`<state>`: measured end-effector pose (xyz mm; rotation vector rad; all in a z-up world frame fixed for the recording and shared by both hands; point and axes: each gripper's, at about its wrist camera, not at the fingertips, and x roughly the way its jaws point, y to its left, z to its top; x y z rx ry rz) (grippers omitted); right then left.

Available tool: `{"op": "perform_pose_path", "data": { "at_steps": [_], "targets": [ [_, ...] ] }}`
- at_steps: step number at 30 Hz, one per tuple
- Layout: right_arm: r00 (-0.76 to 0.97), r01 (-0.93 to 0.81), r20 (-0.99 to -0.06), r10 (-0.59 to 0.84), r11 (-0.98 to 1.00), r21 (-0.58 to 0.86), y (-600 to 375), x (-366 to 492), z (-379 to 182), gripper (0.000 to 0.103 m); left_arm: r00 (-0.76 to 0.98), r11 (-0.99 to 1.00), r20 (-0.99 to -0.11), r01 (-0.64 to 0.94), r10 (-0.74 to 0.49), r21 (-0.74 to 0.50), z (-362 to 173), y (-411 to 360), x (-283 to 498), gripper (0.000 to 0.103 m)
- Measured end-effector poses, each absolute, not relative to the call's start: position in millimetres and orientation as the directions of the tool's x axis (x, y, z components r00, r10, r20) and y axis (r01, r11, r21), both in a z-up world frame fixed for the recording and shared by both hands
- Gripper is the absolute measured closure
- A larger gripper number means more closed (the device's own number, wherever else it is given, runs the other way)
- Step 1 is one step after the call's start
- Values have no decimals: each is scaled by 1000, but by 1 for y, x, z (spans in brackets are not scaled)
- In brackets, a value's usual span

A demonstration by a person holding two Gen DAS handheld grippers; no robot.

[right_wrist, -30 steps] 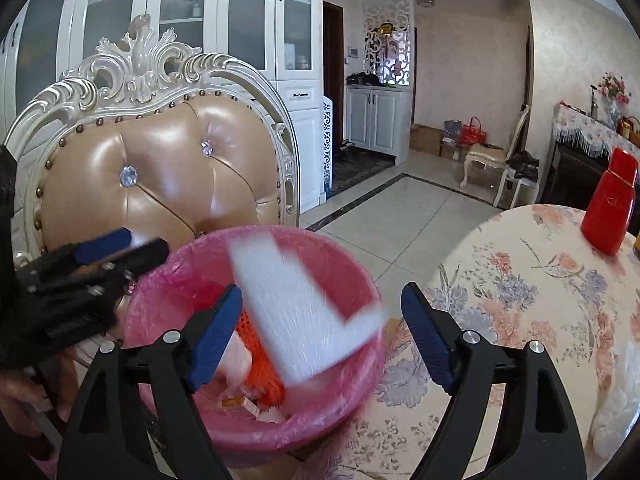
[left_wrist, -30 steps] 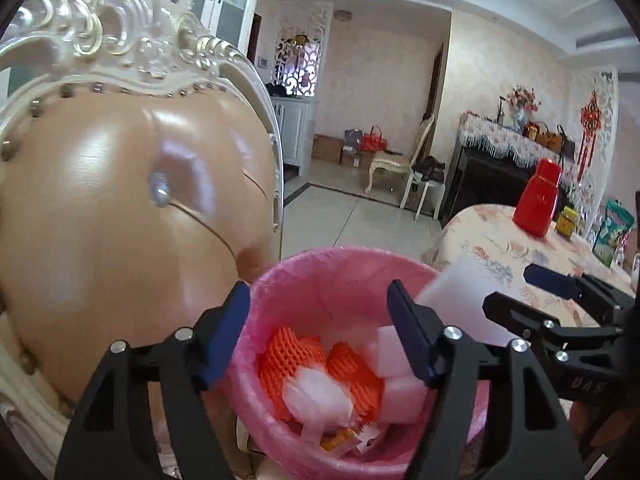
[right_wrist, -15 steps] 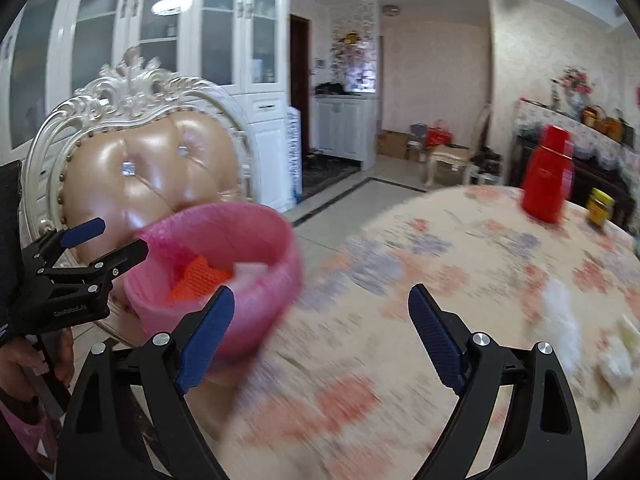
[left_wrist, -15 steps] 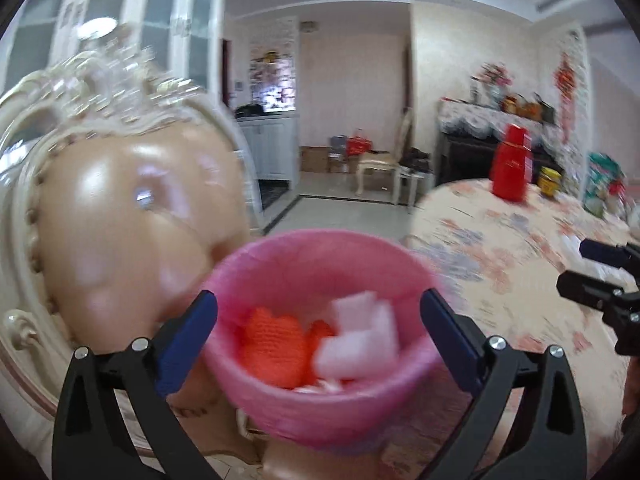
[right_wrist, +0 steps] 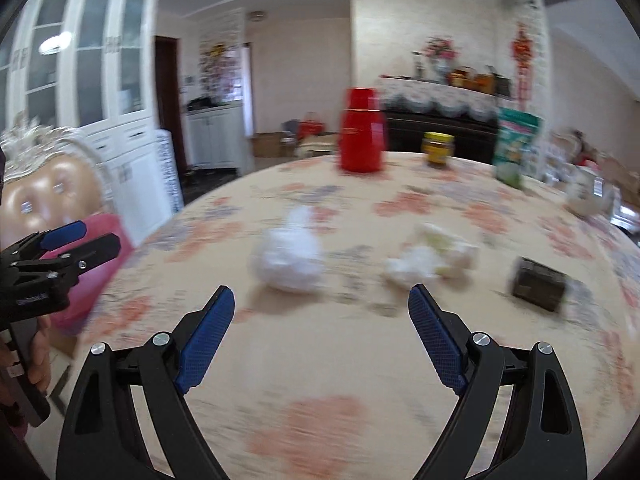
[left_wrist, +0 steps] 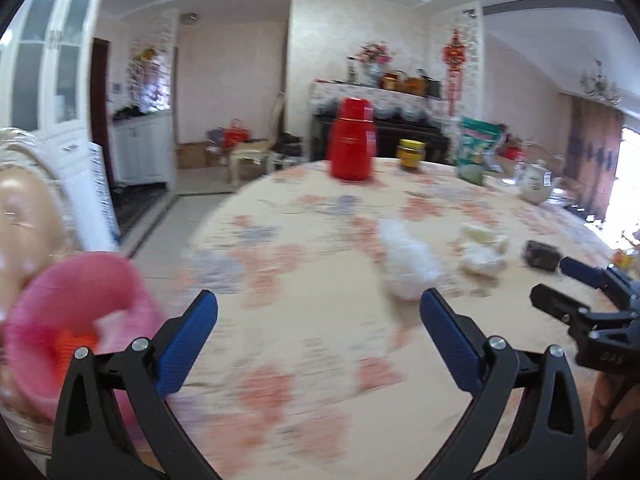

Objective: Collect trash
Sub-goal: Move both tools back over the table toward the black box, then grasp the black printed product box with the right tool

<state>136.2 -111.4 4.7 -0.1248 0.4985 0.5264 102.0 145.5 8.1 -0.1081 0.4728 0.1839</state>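
Note:
Trash lies on the floral tablecloth: a white crumpled wad (right_wrist: 290,258) (left_wrist: 408,262), a pale crumpled scrap (right_wrist: 430,258) (left_wrist: 482,250) and a small dark packet (right_wrist: 540,286) (left_wrist: 542,255). My right gripper (right_wrist: 322,334) is open and empty, just short of the white wad. My left gripper (left_wrist: 318,340) is open and empty over bare cloth, with the wad ahead to its right. The pink-lined bin (left_wrist: 72,320) (right_wrist: 94,268) holding orange net and white pieces stands at the left, off the table's edge. Both views are blurred by motion.
A red flask (right_wrist: 362,136), a yellow-lidded jar (right_wrist: 438,150), a green bag (right_wrist: 516,140) and a white teapot (left_wrist: 534,184) stand at the table's far side. A tan chair back (right_wrist: 44,196) is behind the bin. The person's hand (right_wrist: 38,354) holds the left gripper.
Both grippers swung right, away from the bin and out over the table. The white piece that was dropping at the right gripper is gone from its jaws; the left jaws spread wider.

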Motion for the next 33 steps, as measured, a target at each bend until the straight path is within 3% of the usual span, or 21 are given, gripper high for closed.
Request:
{"op": "perform_pose_path", "data": {
  "at_steps": [6,11,16,21,26,30,33],
  "targets": [
    [836,-335,-476,274,941,-46,-184,171,1,19,869,986,-487,-144,87,-80,11,86,160,5],
    [851,-201,-482,208,977,66,-237,192,-7,19,873,995,-484,-94,60,-46,14,29,204,5],
    [854,-102,-503,134,991,90,-270,207,-16,19,856,991,-510,-125,78,-57,5,-7,252,5],
    [842,-59,-534,80,997,55,-278,213,-24,19,845,987,-525,-149,101,-51,-12,-20,266,5],
    [819,-30,-572,39,999,25,-280,223,-34,19,820,999,-572,-45,19,-30,-34,-21,261,5],
    [796,-33,-605,16,999,-17,-275,243,-39,18,840,999,-541,-7,23,31,-31,-26,254,5],
    [751,-60,-661,-2,996,-71,-269,275,-48,18,829,1000,-558,4,-5,-3,-32,-20,257,5]
  ]
}}
